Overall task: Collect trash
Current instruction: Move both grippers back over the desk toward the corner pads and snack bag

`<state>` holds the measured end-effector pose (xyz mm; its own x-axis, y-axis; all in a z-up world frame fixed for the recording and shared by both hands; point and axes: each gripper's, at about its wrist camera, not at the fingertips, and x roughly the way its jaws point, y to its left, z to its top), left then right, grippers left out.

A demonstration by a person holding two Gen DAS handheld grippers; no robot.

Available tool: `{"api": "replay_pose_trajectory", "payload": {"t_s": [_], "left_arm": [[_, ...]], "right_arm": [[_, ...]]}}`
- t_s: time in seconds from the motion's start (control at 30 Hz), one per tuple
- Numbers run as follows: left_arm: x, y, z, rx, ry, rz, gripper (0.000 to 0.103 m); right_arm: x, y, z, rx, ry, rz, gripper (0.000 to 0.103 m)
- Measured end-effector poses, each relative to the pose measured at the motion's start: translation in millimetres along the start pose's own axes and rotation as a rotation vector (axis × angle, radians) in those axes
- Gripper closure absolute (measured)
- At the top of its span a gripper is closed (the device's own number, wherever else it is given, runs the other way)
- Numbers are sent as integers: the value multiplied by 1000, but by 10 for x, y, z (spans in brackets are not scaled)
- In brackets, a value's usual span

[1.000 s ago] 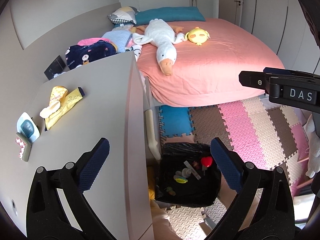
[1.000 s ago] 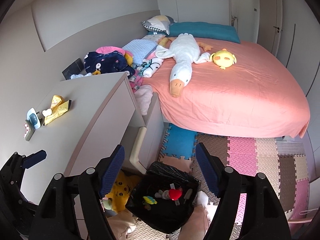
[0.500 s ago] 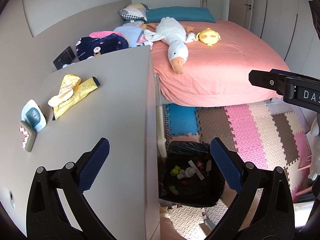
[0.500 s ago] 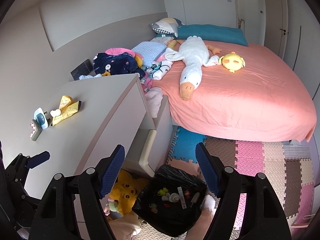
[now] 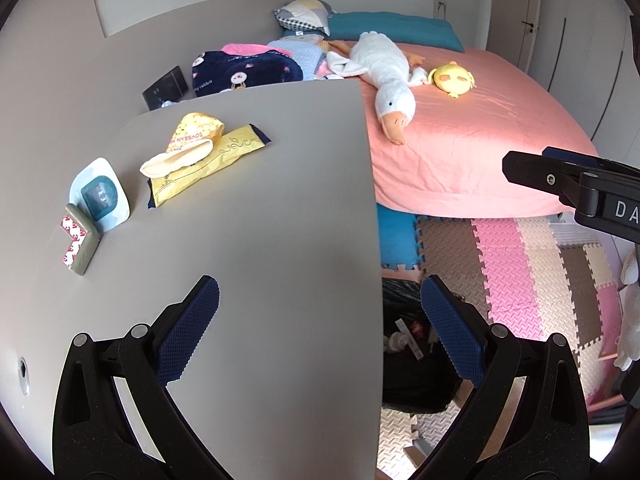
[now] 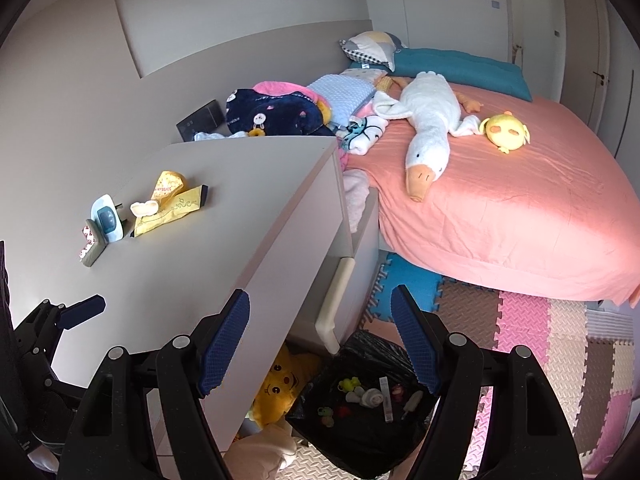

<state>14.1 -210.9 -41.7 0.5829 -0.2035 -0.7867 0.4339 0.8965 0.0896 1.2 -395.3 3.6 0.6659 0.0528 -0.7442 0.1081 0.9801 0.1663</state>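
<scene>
**Both jaws empty, wrappers waiting on the table**

The left gripper [image 5: 320, 320] has its jaws spread wide with nothing between them, hanging over the near part of the table [image 5: 260, 240]. The right gripper [image 6: 320, 340] is likewise wide and empty, poised over the table's edge with the black-lined trash bin [image 6: 360, 432] showing below it on the floor.

The trash left to collect lies well ahead on the table: two yellow wrappers [image 5: 208, 156] overlapping, with a pale curled scrap [image 5: 176, 160] on top of them. Beside these sit a round blue-and-white packet [image 5: 100, 196] and a grey corner piece [image 5: 80, 240].

The wrappers look light, thin and crinkly, probably slick foil or film. They lie flat, so a pinch at a raised end or the puffed upper part seems safest; a flat approach may just slide them along.

Both grippers point steeply downward and forward.
</scene>
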Motion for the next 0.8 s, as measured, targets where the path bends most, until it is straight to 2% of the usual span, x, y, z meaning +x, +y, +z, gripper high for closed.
{"api": "replay_pose_trajectory", "payload": {"t_s": [0.8], "left_arm": [[76, 1021, -135, -154, 12, 86, 5]], "right_arm": [[442, 852, 270, -75, -2, 145, 29]]}}
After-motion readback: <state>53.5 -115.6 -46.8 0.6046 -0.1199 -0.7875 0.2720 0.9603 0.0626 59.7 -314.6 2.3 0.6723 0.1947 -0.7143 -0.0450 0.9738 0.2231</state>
